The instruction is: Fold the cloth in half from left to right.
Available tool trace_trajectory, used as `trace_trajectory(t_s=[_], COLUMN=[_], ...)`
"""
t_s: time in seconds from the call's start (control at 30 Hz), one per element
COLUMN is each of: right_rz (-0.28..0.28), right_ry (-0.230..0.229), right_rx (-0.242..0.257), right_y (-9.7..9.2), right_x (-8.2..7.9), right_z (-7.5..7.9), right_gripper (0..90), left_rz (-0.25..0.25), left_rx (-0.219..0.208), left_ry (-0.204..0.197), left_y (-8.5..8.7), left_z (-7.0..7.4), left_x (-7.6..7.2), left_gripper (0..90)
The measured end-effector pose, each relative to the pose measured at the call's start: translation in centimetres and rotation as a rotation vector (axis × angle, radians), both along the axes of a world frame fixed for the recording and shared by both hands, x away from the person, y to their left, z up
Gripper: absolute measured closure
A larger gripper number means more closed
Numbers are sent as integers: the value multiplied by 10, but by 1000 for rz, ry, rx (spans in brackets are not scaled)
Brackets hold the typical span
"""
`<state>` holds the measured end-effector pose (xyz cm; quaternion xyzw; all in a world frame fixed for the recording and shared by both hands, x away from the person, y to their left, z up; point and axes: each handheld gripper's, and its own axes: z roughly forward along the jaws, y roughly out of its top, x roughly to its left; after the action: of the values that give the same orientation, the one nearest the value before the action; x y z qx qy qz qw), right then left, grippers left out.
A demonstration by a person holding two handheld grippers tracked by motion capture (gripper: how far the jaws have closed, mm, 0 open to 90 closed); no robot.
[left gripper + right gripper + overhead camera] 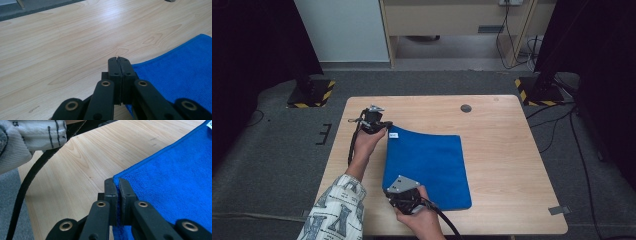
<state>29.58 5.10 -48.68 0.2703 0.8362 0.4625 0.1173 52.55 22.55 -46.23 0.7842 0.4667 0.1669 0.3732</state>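
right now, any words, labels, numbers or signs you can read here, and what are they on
None can be read.
White tag at the far left corner of the blue cloth: print too small and blurred to read.
Patterned sleeve: large dark letter-like shapes, no word can be made out.
Yellow and black hazard stripes on the two stand bases: a warning marking, no text.
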Motion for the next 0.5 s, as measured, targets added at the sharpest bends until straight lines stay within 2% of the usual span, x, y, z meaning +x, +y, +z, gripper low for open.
trace_trajectory(t_s=[0.5], right_rz=[17], right_ry=[-5], right_rx=[8], right_y=[22], right_x=[-3], right_z=[1], right_gripper=[870], left_rz=[-1], left_rx=[2], left_ry=[6], left_y=[20], left_z=[1], left_x=[-1], left_gripper=[890])
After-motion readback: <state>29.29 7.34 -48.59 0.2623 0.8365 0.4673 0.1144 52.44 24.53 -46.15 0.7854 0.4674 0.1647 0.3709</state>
